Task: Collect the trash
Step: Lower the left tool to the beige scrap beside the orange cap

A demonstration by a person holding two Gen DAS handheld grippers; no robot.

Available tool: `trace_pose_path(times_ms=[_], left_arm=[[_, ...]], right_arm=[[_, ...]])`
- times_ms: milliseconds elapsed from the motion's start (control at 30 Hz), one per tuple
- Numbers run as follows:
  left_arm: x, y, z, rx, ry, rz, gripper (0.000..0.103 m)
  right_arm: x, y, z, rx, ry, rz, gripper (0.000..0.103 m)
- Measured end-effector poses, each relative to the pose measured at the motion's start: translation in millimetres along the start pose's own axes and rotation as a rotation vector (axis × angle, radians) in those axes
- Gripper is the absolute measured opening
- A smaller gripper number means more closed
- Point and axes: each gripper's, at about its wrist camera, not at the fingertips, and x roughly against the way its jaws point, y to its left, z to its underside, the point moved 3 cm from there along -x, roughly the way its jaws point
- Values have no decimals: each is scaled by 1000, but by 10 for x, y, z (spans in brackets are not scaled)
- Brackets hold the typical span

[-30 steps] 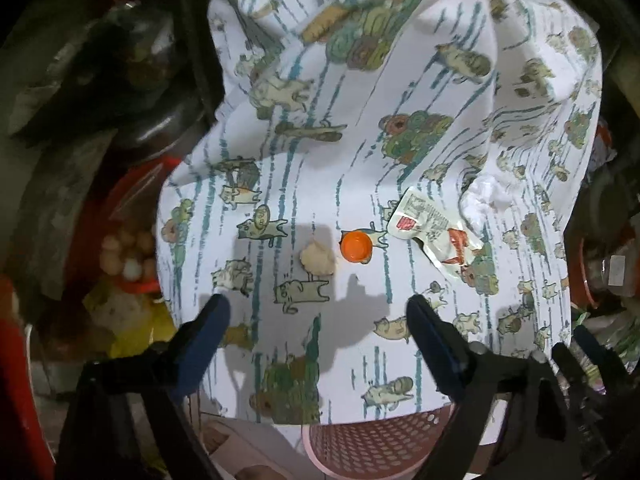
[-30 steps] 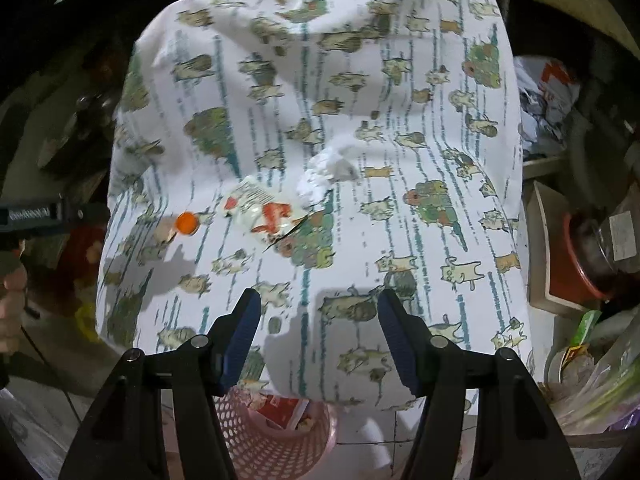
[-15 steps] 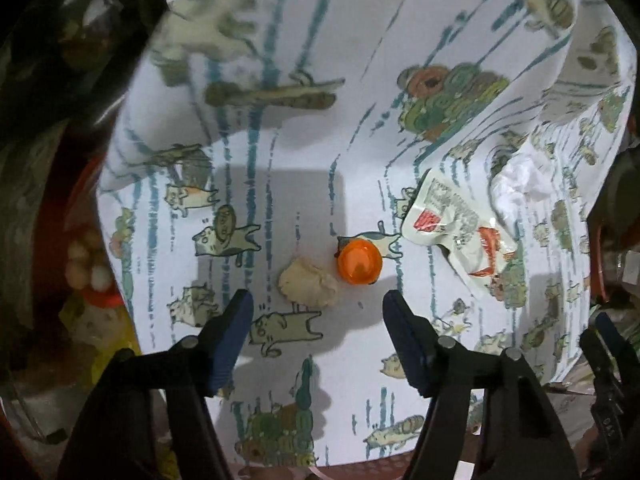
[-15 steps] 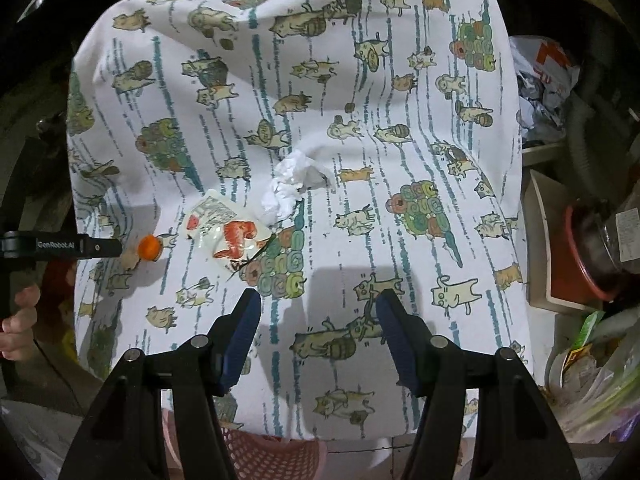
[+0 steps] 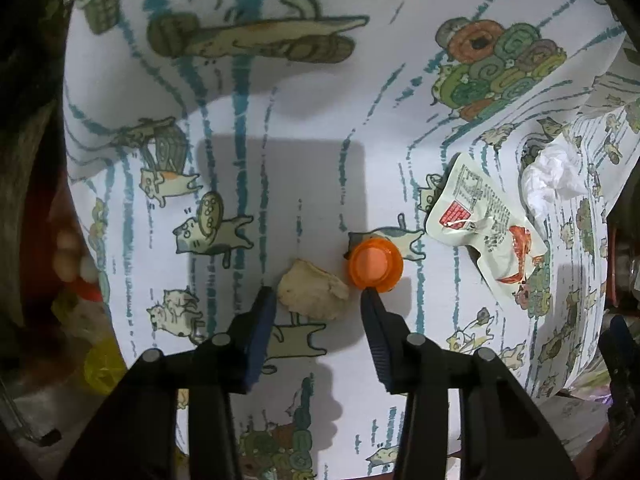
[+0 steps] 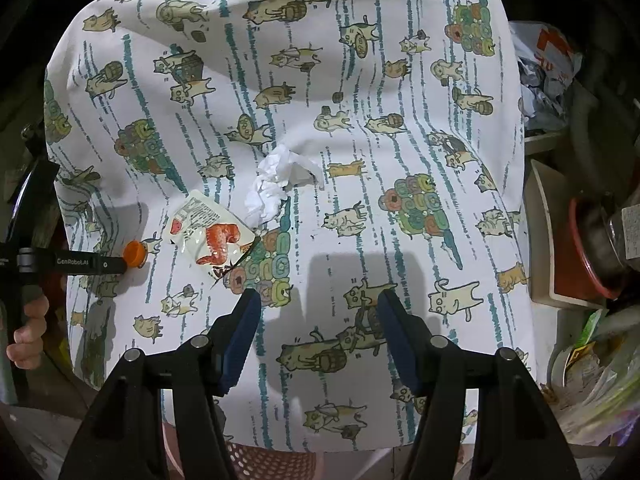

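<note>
A beige crumpled scrap (image 5: 312, 294) lies on the cat-print cloth (image 5: 304, 128). My left gripper (image 5: 318, 300) is open with its fingertips on either side of the scrap. An orange bottle cap (image 5: 375, 266) sits just beyond the right fingertip; it also shows in the right wrist view (image 6: 135, 254). A white sauce packet (image 5: 486, 230) (image 6: 210, 232) and a crumpled white tissue (image 5: 554, 178) (image 6: 276, 188) lie further right. My right gripper (image 6: 316, 306) is open and empty above the cloth, nearer than the packet.
A pink mesh basket (image 6: 272, 462) stands below the cloth's near edge. Clutter of jars, bags and boxes (image 6: 588, 240) fills the right side. Red and yellow items (image 5: 88, 292) lie left of the cloth. A hand (image 6: 28, 332) holds the left gripper.
My left gripper has moved forward and down to the beige scrap and narrowed around it. My right gripper has moved forward over the cloth, so the packet and tissue look closer.
</note>
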Motion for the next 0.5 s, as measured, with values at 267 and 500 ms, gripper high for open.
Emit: trace_pose_path(times_ms=[267,500], left_arm=[[30,24,17,5,3,8,9],[272,39,87,-5,-47,23,1]], right_arm=[[7,-8,-5,-2,-1,2,63],[16,17,5,0,-5,8,63]])
